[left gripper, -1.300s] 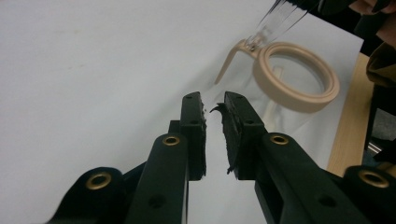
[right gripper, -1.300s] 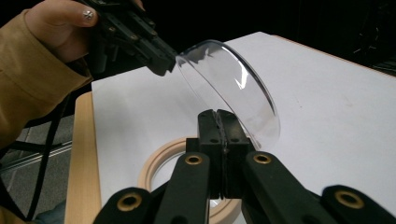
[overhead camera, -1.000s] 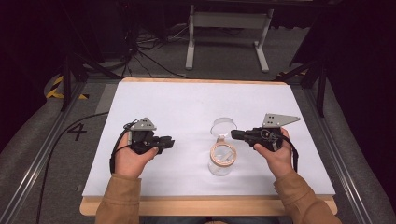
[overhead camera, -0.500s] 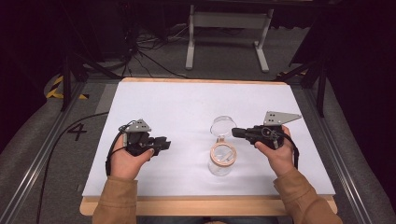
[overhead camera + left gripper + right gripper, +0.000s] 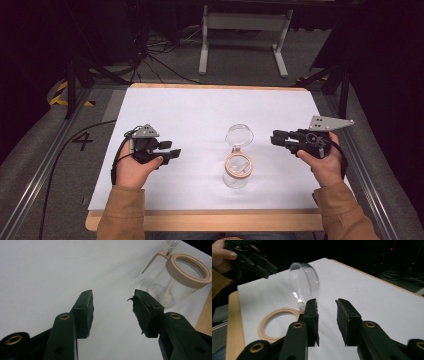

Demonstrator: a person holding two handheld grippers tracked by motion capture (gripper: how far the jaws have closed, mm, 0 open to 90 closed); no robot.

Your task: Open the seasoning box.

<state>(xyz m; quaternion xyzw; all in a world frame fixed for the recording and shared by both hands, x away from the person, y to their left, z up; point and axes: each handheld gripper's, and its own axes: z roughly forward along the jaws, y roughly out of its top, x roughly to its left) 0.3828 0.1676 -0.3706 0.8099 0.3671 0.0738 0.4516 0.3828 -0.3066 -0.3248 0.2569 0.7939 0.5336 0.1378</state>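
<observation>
A clear glass jar (image 5: pixel 236 173) with a tan ring rim stands on the white table sheet (image 5: pixel 200 115), near the front centre. Its hinged clear lid (image 5: pixel 239 134) is swung open and stands up behind the rim. My left gripper (image 5: pixel 172 152) is held left of the jar, open, with nothing between its jaws. In the left gripper view that gripper (image 5: pixel 112 307) points past the jar (image 5: pixel 183 277) at upper right. My right gripper (image 5: pixel 275 137) hovers right of the lid, open and empty. In the right gripper view the right gripper (image 5: pixel 327 307) sits just beside the lid (image 5: pixel 304 285) and tan ring (image 5: pixel 275 323).
The table's wooden front edge (image 5: pixel 210 220) runs below the sheet. Metal rails (image 5: pixel 45 175) flank both sides. A grey metal stand (image 5: pixel 245 22) and floor cables (image 5: pixel 155 50) lie beyond the far edge. The other hand and its gripper (image 5: pixel 254 258) appear across the jar.
My right gripper has drawn back to the right, away from the jar's lid. My left gripper has shifted slightly left. The jar has not moved.
</observation>
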